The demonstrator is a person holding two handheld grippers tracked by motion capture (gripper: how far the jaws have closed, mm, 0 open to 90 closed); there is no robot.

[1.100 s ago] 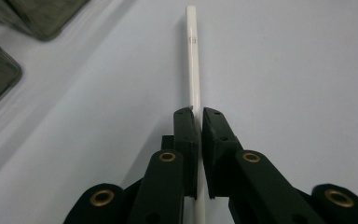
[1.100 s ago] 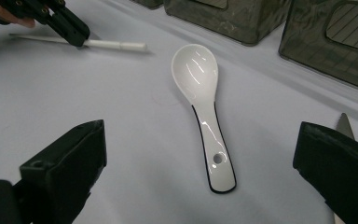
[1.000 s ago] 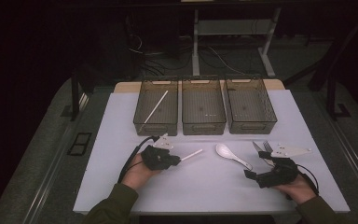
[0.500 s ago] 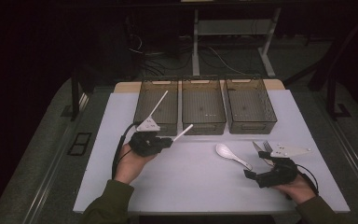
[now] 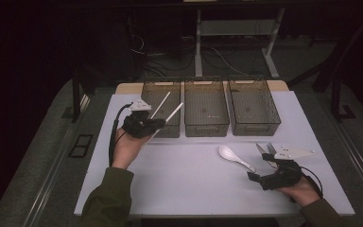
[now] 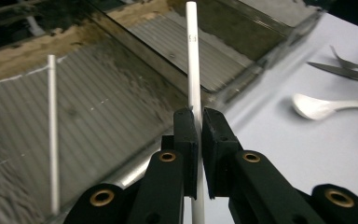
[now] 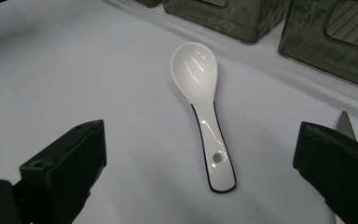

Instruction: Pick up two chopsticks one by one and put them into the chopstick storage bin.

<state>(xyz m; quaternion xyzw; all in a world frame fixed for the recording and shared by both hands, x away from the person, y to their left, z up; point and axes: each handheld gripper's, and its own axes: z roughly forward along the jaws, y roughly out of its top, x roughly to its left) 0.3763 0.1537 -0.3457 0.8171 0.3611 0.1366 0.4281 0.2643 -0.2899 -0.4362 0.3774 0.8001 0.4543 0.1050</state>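
Two hand-held grippers: you work both from the near edge of the table (image 5: 184,189).
Right hand-held gripper (image 5: 264,176): jaws wide apart, holding nothing, parked near your edge where it was a second ago.
Spoon (image 7: 204,105): white ceramic, flat on the table just ahead of those open jaws, handle toward you.
Knife and fork (image 5: 264,150): beside the spoon, untouched.
Left hand-held gripper (image 5: 157,124): clamped on a white chopstick (image 6: 193,79), the stick running up between the pads.
Change: a second ago this gripper sat low on the table; now you have lifted the chopstick to the left bin (image 5: 160,124).
Meaning: pickup looks done; release into the bin remains.
Second chopstick (image 6: 52,130): already in that bin.
Far bins: middle bin (image 5: 207,126), right bin (image 5: 260,126).
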